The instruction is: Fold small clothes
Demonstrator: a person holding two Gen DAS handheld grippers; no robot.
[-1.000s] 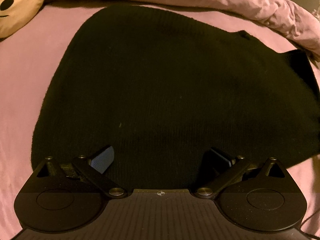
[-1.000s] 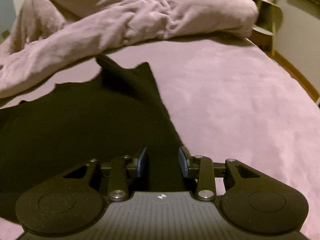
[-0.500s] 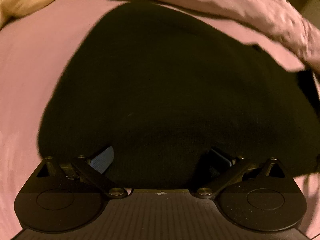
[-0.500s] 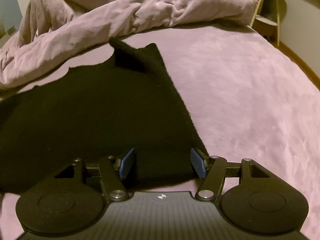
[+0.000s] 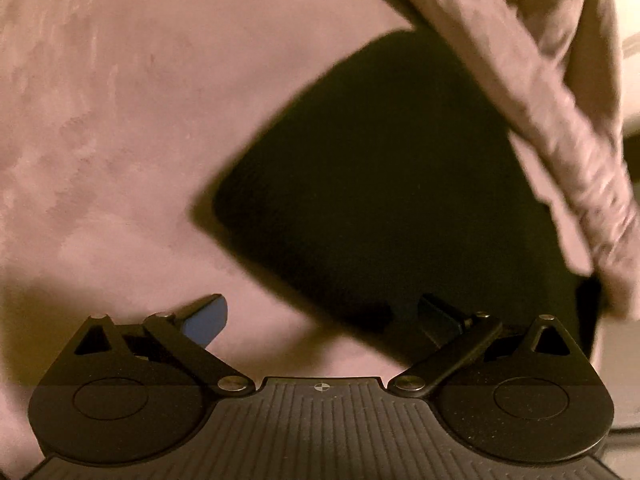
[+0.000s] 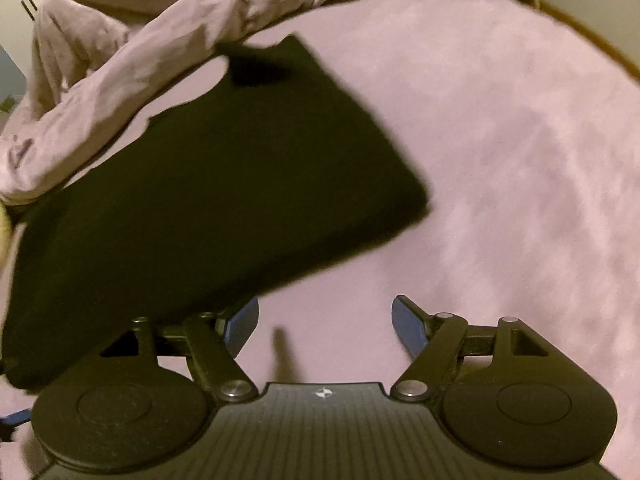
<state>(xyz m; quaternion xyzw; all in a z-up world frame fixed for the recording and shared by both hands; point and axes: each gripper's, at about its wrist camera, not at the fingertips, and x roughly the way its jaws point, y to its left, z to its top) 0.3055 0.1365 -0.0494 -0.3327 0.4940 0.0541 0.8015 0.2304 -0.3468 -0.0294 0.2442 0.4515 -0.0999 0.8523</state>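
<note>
A black knitted garment [image 5: 384,184] lies flat on the pink bed sheet [image 5: 120,120], folded into a broad slab; its near left corner shows in the left wrist view. My left gripper [image 5: 320,316] stands open just short of that corner, its right finger over the black edge, nothing between the pads. In the right wrist view the same garment [image 6: 224,184] fills the left half, with its right corner pointing right. My right gripper [image 6: 324,320] hangs over bare sheet beside the garment's near edge; its jaws are opening and hold nothing.
A crumpled pink duvet [image 6: 168,28] is heaped along the far side of the bed and overlaps the garment's far edge [image 5: 560,128]. Bare pink sheet [image 6: 500,160] spreads to the right. A wooden bed edge or floor strip [image 6: 592,36] shows at far right.
Both grippers have drawn back off the garment and swung outward. The right jaws have widened from a narrow gap to a wide one. The left view has rolled, and the garment now sits at its right.
</note>
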